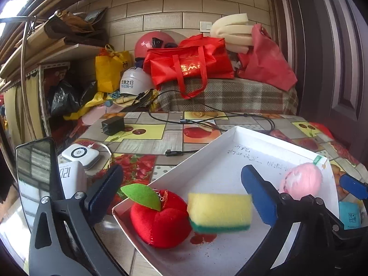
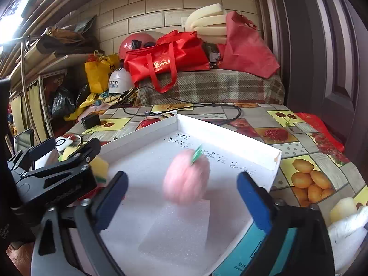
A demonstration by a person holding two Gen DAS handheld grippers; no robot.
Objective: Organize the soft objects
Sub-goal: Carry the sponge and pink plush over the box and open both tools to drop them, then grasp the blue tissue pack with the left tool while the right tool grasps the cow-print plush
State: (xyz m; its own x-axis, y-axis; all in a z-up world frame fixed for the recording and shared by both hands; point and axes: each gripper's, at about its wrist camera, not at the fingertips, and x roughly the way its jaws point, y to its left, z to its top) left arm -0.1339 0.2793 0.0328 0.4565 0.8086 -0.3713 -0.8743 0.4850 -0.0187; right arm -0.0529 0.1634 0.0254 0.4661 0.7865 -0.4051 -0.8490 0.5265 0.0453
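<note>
**Three soft toys in the tray, sorting looked nearly done**

A red plush apple (image 1: 161, 220), a yellow sponge (image 1: 219, 211) and a pink plush ball (image 2: 186, 177) were all inside the white tray (image 2: 230, 135) on the fruit-patterned desk (image 2: 287, 135). The sponge and the ball showed blurred, so whether they had settled could not be told. The left tool (image 1: 181, 197) and right tool (image 2: 181, 197) both stood with fingers wide apart, gripping nothing. No other soft item was clearly left on the desk.

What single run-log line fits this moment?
left tongs: open | right tongs: open | tray: apple, sponge, pink ball
</note>
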